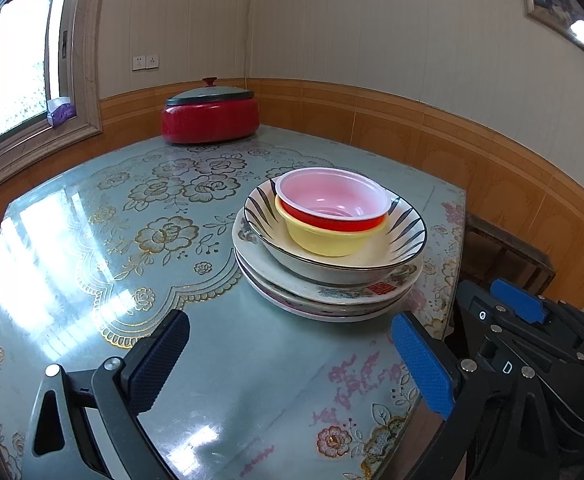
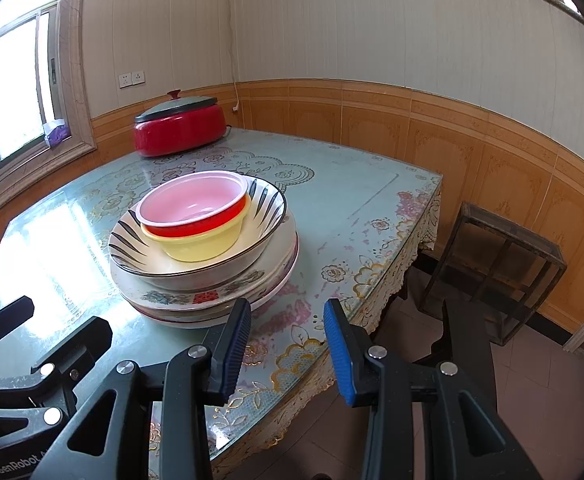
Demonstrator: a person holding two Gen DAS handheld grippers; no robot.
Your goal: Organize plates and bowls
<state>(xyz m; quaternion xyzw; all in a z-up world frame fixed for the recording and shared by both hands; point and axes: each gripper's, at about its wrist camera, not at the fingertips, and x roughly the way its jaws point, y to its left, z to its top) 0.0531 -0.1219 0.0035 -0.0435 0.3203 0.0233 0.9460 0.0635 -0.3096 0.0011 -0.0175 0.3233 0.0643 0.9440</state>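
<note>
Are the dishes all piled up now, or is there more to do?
It looks finished. The red plastic bowl sits in the yellow plastic bowl, inside the striped ceramic bowl, on the stacked floral plates. The left gripper and right gripper hold nothing, jaws open. No loose dishes remain in view.
</note>
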